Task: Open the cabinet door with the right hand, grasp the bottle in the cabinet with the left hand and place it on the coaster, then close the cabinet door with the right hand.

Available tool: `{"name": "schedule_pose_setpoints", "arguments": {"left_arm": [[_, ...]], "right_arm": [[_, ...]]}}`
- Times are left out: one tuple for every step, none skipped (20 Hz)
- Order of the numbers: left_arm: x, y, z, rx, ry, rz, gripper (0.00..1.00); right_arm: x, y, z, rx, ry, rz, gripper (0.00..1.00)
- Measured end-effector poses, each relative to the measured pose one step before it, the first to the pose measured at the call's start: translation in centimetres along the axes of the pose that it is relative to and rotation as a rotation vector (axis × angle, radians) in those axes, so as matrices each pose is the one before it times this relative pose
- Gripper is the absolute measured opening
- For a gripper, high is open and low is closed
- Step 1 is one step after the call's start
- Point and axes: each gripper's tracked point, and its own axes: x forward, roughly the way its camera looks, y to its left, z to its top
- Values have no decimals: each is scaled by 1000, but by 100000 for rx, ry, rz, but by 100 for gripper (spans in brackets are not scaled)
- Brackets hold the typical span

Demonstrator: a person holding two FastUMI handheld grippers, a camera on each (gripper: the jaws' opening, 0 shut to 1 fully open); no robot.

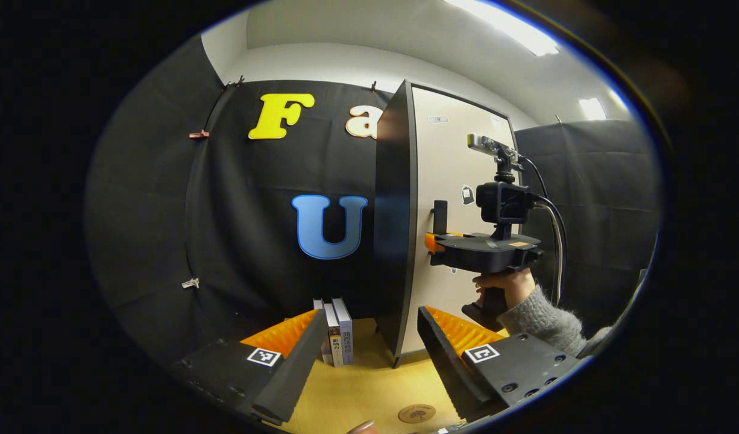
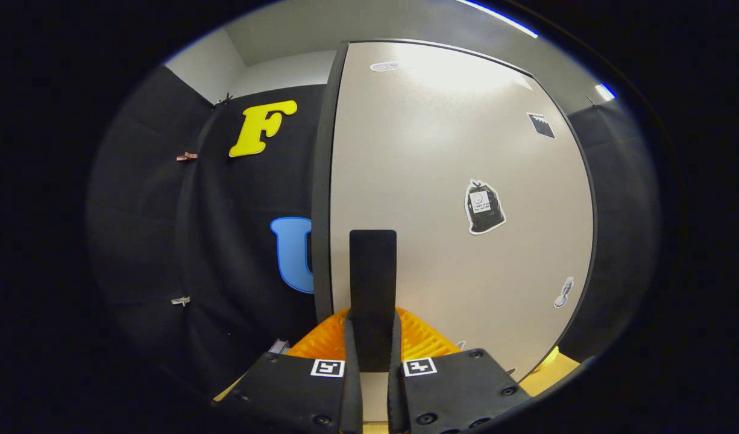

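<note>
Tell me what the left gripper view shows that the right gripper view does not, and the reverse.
Left gripper view: the open left hand-held gripper, a row of books, the round coaster on the table, and a hand holding the right hand-held gripper. Right gripper view: that gripper's fingers pressing both sides of the handle, seen close. Both: the cabinet door, its handle, the bag-shaped sticker.

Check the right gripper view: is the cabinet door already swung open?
No, the cabinet door sits flush against the cabinet's edge, with the right tongs closed on its black handle.
</note>
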Motion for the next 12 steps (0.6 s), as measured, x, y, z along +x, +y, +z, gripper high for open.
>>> {"name": "schedule_pose_setpoints", "arguments": {"left_arm": [[-30,-7,167,-152,-327,63,95],[-112,-29,83,-240,-406,-169,95],[25,-153,185,-344,-118,-588,95],[69,-255,-68,-304,-28,-567,96],[-5,-136,138,-319,113,-566,97],[174,-163,50,-592,221,-657,98],[276,-165,145,-748,193,-934,98],[449,-154,-40,-543,210,-1161,98],[314,-83,96,-171,89,-775,97],[281,-32,101,301,-11,-689,96],[174,-97,199,516,-88,-550,96],[149,-94,91,510,-124,-375,96]], "right_arm": [[-401,-23,211,-458,-99,1005,20],[-603,16,132,-469,648,762,20],[-823,-33,-33,-497,203,888,20],[-722,-84,-42,-263,456,913,20],[-297,-125,70,36,312,782,20],[-527,-99,108,-115,356,499,20],[-660,-64,120,-621,98,266,20],[-661,-64,16,-952,86,281,20],[-662,-51,-31,-589,230,632,20],[-546,-116,41,1,301,721,20],[-623,-197,-2,21,151,755,20],[-529,-182,26,-347,196,678,20]]}}
